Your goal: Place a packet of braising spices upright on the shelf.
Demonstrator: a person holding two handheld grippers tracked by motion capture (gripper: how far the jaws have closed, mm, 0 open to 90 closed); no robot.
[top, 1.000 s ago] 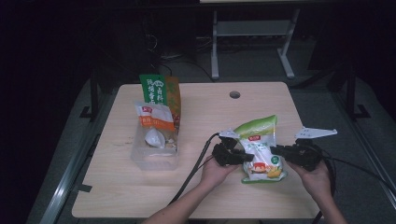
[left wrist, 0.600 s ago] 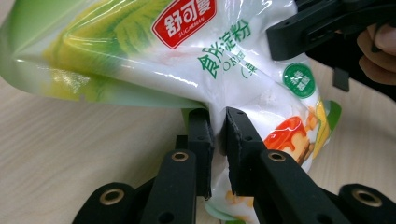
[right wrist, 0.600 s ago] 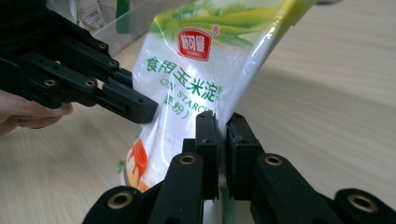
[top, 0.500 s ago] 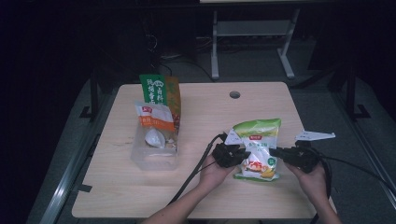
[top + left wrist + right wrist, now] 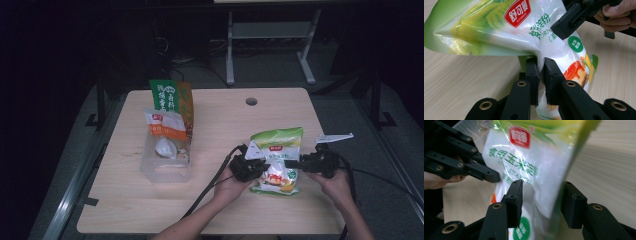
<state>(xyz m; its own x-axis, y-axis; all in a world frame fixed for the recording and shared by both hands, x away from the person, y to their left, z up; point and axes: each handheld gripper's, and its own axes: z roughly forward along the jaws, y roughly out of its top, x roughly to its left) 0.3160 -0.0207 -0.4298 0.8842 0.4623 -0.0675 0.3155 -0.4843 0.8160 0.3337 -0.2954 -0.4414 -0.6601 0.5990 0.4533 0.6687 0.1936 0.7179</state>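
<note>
A white and green starch bag (image 5: 278, 157) with a red logo is held just over the wooden table (image 5: 220, 120), right of centre. My left gripper (image 5: 260, 164) is shut on the bag's left edge; in the left gripper view its jaws (image 5: 540, 62) pinch a fold of the bag (image 5: 529, 32). My right gripper (image 5: 296, 163) sits at the bag's right edge. Its jaws have just been opening. In the right gripper view they (image 5: 542, 187) stand apart with the bag's edge (image 5: 529, 162) loose between them. The left gripper (image 5: 494, 177) shows across the bag.
A clear plastic bin (image 5: 165, 167) at the table's left holds a tall green and orange bag (image 5: 170, 97) and a white and orange packet (image 5: 167, 127). A cable hole (image 5: 251, 101) lies near the far edge. A metal stand (image 5: 270, 35) is behind the table.
The bag has come down from a raised tilt and now faces up, lower over the table. The right gripper has sunk with it and its jaws have spread. The left gripper stays clamped.
</note>
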